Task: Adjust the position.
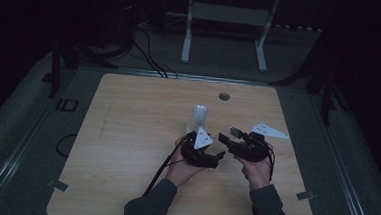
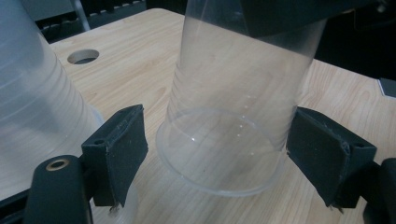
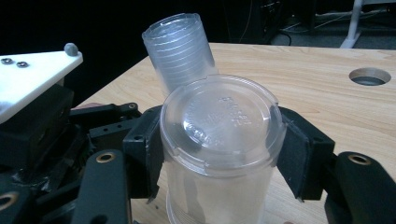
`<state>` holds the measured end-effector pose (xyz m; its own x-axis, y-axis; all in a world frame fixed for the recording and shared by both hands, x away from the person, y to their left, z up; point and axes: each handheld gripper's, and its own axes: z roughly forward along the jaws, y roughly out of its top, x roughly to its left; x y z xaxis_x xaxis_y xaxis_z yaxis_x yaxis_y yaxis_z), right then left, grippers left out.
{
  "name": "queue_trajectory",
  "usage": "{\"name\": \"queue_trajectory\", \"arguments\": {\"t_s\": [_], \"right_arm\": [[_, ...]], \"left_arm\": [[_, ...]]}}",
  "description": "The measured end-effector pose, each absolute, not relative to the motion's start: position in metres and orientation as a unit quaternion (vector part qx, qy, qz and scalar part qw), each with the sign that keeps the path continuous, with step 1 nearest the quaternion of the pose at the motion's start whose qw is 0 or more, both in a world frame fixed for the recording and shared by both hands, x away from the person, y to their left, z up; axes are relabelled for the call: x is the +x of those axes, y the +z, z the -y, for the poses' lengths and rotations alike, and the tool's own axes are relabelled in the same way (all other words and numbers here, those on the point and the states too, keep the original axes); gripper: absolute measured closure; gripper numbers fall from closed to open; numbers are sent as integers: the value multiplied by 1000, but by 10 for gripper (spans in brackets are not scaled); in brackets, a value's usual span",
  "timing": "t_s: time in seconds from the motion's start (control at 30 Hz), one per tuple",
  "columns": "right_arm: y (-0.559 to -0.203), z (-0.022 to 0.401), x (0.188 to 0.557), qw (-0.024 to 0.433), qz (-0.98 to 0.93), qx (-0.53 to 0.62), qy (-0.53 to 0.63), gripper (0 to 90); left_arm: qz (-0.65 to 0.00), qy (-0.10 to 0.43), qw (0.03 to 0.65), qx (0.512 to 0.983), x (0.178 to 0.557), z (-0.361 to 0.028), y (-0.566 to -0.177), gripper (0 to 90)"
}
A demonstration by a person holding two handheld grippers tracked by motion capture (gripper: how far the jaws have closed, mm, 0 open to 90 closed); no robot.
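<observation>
While the right gripper (image 3: 219, 154) clamps an upside-down clear cup (image 3: 219, 140), the left gripper (image 2: 215, 149) stands open around its rim. Perhaps the cup is held for a handover. A cup stack (image 1: 198, 117) stands just beyond on the table (image 1: 127, 133).

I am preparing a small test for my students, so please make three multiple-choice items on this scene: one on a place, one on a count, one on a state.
1. Where is the stack of cups?
A. On the table, beyond the left tool
B. On the floor
C. On the white frame

2. How many round holes does the tabletop have?
A. None
B. One
C. Three

3. What is the state of the single cup?
A. Lying on its side
B. Crushed flat
C. Gripped, base up

Answers:
1 A: the stack of cups stands on the table, just past the left tool.
2 B: one hole near the far edge.
3 C: the right tool presses both sides of the single cup.
</observation>
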<state>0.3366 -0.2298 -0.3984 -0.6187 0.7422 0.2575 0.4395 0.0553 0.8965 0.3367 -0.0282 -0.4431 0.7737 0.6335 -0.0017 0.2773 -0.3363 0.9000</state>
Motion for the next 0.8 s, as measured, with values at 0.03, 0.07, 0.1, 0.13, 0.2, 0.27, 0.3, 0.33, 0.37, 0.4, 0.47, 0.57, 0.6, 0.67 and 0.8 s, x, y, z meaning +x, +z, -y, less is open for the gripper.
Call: {"name": "queue_trajectory", "arguments": {"t_s": [0.03,0.07,0.1,0.13,0.2,0.27,0.3,0.33,0.37,0.4,0.47,0.57,0.6,0.67,0.8], "right_arm": [[-398,230,337,137,-713,414,548,391],[-398,230,337,137,-713,414,548,391],[-398,229,336,136,-714,413,548,390],[-398,229,336,135,-714,414,548,391],[-398,228,336,135,-714,413,549,391],[-399,228,336,135,-715,412,548,391],[-399,228,337,136,-715,412,548,391],[-400,227,336,135,-715,412,548,391],[-400,227,336,134,-715,413,547,391],[-400,227,336,134,-715,413,547,391],[-400,227,336,133,-716,412,548,391],[-400,227,336,134,-716,412,547,391],[-400,226,336,133,-717,411,547,391],[-400,226,336,133,-717,411,547,392],[-400,226,335,132,-717,410,548,393]], "left_arm": [[-286,178,501,797,337,28,-443,200],[-287,179,501,797,337,29,-443,200],[-287,180,501,796,338,29,-443,200],[-286,180,501,797,338,30,-443,200],[-288,183,501,796,339,31,-443,199],[-286,184,501,796,339,32,-443,199],[-286,186,501,796,339,33,-443,199],[-286,186,501,795,339,33,-443,198],[-285,185,502,795,339,34,-443,199],[-285,189,500,796,339,34,-443,198],[-282,189,500,797,340,35,-443,198],[-281,190,500,797,341,36,-444,198],[-280,191,499,797,341,36,-444,198],[-280,190,500,797,341,36,-445,198],[-278,191,501,797,342,36,-445,199]]}}
